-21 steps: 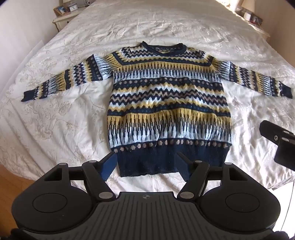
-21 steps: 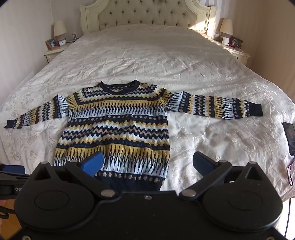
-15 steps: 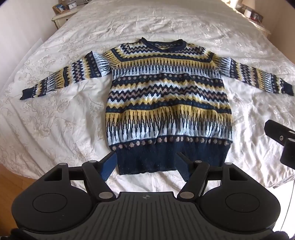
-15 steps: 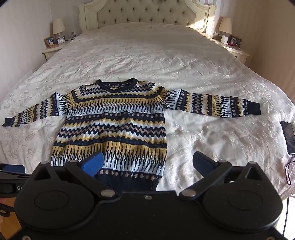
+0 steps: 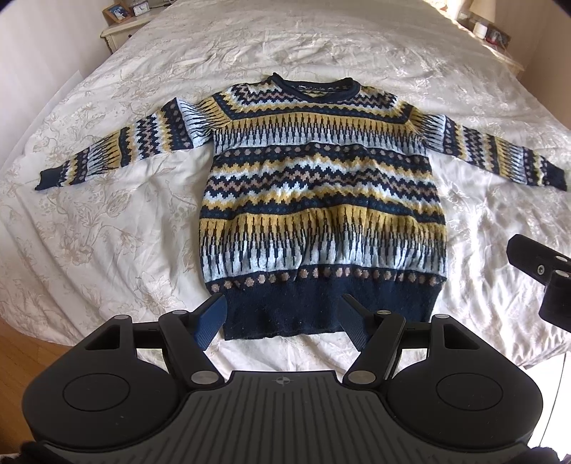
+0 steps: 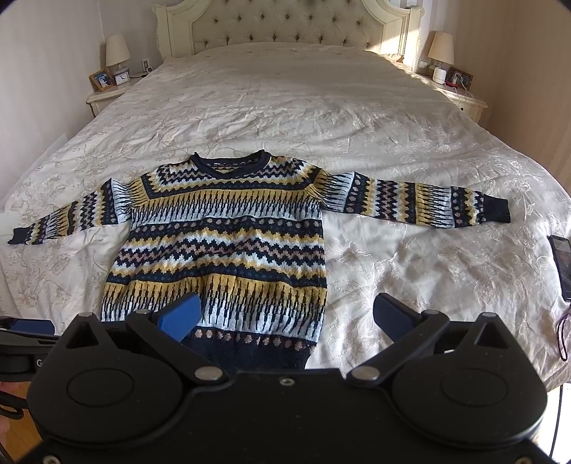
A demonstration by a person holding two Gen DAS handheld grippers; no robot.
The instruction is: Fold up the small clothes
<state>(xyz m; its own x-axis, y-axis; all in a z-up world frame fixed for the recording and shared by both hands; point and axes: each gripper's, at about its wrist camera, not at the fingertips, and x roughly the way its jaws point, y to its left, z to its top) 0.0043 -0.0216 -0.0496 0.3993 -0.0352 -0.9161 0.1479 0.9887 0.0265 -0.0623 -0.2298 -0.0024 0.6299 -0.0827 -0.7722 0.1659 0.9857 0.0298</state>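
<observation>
A navy, yellow and pale-blue patterned sweater (image 5: pixel 321 200) lies flat, front up, on the bed, both sleeves spread sideways; it also shows in the right wrist view (image 6: pixel 221 242). My left gripper (image 5: pixel 282 321) is open and empty, held above the navy hem near the bed's front edge. My right gripper (image 6: pixel 285 314) is open and empty, above the sweater's lower right side and the bare cover beside it. Part of the right gripper (image 5: pixel 542 275) shows at the right edge of the left wrist view.
The bed (image 6: pixel 321 107) has a cream floral cover and a tufted headboard (image 6: pixel 285 25). Nightstands with lamps stand at both sides (image 6: pixel 107 89) (image 6: pixel 460 92). A phone (image 6: pixel 561 264) lies at the bed's right edge. Wooden floor (image 5: pixel 32 353) lies lower left.
Both grippers have moved forward over the bed, so the sweater looks larger and nearer. Both stay open. The sweater has not moved.
</observation>
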